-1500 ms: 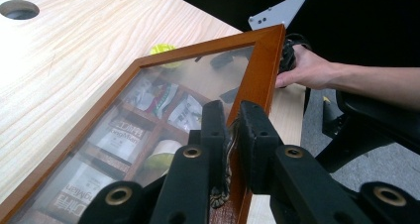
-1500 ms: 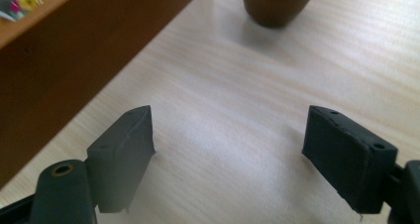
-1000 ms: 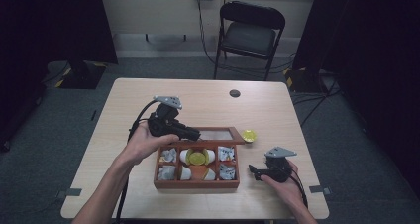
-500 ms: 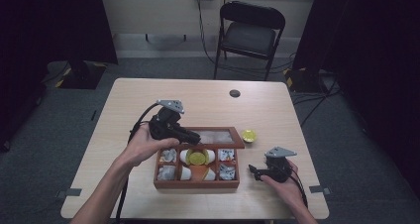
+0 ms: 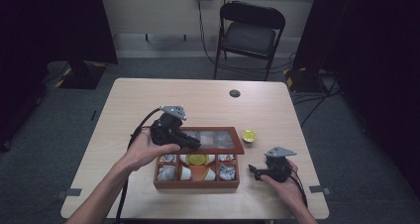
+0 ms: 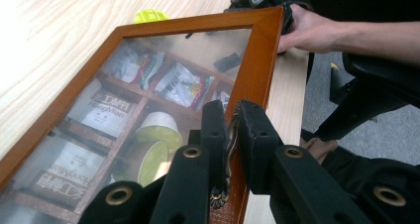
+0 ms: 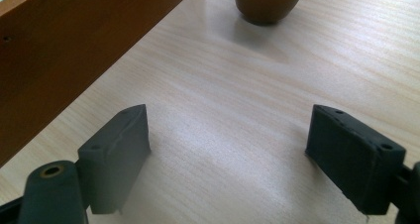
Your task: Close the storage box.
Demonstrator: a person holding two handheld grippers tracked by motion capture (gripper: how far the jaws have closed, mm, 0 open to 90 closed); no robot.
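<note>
Left gripper (image 6: 229, 130) is pinched tight on the front edge of the lid (image 6: 257, 70), holding it tilted up over the box (image 5: 196, 184) so the compartments stay reachable. Right gripper (image 7: 228, 159) sits right of the box, jaws spread wide, holding nothing, aimed toward the little cup (image 7: 267, 1).

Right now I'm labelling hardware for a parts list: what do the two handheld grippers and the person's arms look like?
Both the left gripper and right gripper are black, each topped by a grey three-cornered plate. Blocky black jaws, brass-ringed pivot holes. A black cable trails from the left one. Forearms are bare, no sleeves.
</note>
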